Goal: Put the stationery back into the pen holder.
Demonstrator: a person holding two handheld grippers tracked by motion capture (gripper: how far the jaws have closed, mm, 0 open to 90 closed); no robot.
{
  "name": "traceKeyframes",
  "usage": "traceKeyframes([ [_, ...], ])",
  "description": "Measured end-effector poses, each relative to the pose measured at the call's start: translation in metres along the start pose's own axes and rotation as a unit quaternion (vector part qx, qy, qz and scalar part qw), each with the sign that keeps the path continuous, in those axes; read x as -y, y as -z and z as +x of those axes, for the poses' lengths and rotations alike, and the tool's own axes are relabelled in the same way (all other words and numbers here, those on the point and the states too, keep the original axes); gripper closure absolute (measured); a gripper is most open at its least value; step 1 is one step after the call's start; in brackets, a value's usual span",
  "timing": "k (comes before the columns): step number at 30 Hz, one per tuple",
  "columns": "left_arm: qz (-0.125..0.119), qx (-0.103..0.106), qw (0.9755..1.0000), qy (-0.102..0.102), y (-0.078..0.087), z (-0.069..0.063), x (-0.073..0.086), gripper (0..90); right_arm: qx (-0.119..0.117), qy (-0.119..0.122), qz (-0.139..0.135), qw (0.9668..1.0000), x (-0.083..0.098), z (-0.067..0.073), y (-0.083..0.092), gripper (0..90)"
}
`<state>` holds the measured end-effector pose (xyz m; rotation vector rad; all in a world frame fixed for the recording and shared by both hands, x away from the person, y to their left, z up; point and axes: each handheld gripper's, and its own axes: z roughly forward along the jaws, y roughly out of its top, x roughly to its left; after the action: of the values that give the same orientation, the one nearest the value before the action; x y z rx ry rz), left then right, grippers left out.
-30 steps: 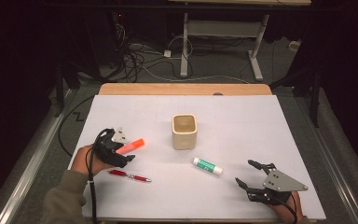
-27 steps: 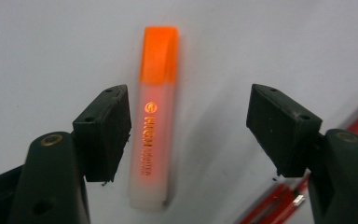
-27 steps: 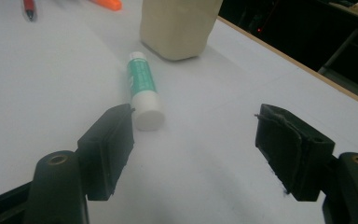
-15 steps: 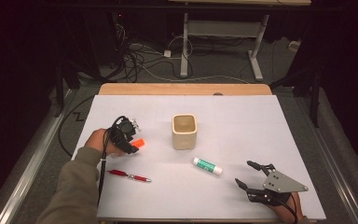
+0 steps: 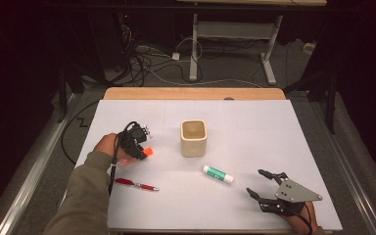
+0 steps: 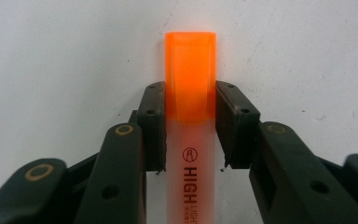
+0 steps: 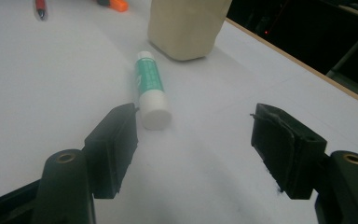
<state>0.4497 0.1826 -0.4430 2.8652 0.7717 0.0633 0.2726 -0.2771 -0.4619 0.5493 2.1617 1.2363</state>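
Observation:
My left gripper (image 5: 138, 147) is shut on an orange highlighter (image 6: 189, 112), its two pads pressing the barrel just below the orange cap, which pokes out toward the white surface. The highlighter's cap (image 5: 147, 152) shows orange at the gripper's tip, left of a cream square cup (image 5: 194, 137). A green and white glue stick (image 5: 218, 174) lies below the cup. My right gripper (image 5: 263, 183) rests open near the front right of the table, the glue stick (image 7: 150, 88) lying just beyond its left jaw.
A red pen (image 5: 136, 184) lies on the white table cover (image 5: 254, 127) near the left forearm. The cup (image 7: 186, 25) stands behind the glue stick in the right gripper view. Cables and a desk frame sit on the floor beyond the table's wooden far edge.
My left gripper, holding the highlighter, has lifted and moved up the table and right toward the cup, turning downward. The right gripper has stayed still.

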Motion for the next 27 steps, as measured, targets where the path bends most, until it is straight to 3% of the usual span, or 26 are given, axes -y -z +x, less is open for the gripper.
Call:
traceKeyframes([
  [7,-0.048,-0.015,0.9986,0.017,0.002,-0.003,0.013,64.9,0.002,-0.002,-0.005,1.0,0.0,-0.001,0.002,32.8],
  [11,-0.103,-0.036,0.9933,0.04,0.011,-0.003,0.024,64.9,0.001,-0.004,-0.007,1.0,-0.001,-0.001,0.002,33.3],
  [13,-0.135,-0.048,0.9884,0.051,0.018,-0.004,0.031,64.9,0.004,-0.005,-0.008,0.9999,-0.001,-0.001,0.003,33.5],
  [16,-0.182,-0.063,0.9796,0.058,0.031,-0.007,0.041,64.9,0.005,-0.008,-0.01,0.9999,0.0,-0.002,0.003,33.6],
  [18,-0.211,-0.075,0.9724,0.066,0.037,-0.01,0.048,64.9,0.005,-0.009,-0.012,0.9999,0.0,-0.002,0.003,33.6],
  [21,-0.258,-0.095,0.9583,0.078,0.046,-0.015,0.059,64.9,0.01,-0.011,-0.016,0.9998,-0.001,-0.002,0.004,33.5],
  [23,-0.28,-0.103,0.9506,0.084,0.049,-0.018,0.065,64.9,0.011,-0.011,-0.018,0.9997,-0.001,-0.002,0.005,33.5],
  [25,-0.315,-0.104,0.9391,0.091,0.052,-0.021,0.071,64.9,0.012,-0.01,-0.018,0.9997,-0.001,-0.002,0.005,33.4],
  [27,-0.338,-0.107,0.9299,0.098,0.052,-0.023,0.076,64.9,0.014,-0.01,-0.019,0.9997,-0.001,-0.002,0.005,33.3],
])
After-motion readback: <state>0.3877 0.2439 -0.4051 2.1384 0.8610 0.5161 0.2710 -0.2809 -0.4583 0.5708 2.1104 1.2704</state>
